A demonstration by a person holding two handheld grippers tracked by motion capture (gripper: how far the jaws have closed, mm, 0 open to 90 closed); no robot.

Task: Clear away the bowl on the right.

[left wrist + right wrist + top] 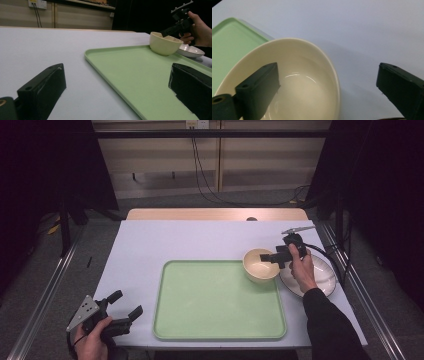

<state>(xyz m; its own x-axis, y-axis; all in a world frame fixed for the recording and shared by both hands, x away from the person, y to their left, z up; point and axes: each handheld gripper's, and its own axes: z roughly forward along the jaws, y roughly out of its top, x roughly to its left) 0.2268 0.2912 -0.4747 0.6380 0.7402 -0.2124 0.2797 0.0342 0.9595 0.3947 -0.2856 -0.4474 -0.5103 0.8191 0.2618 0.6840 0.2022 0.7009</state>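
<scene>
A cream bowl (257, 267) stands at the far right corner of the green tray (215, 300). My right gripper (266, 259) is open and straddles the bowl's right rim. In the right gripper view one jaw hangs inside the empty bowl (304, 82) and the other jaw is outside it, over the table. My left gripper (127, 303) is open with nothing in it, low at the table's front left corner, left of the tray. The left gripper view looks across the tray (140, 72) toward the bowl (163, 46).
A white plate (320, 275) lies just right of the bowl, partly under the right hand, near the table's right edge. The light tabletop (165, 240) stretches behind and left of the tray. Cables run along the floor beyond the table.
</scene>
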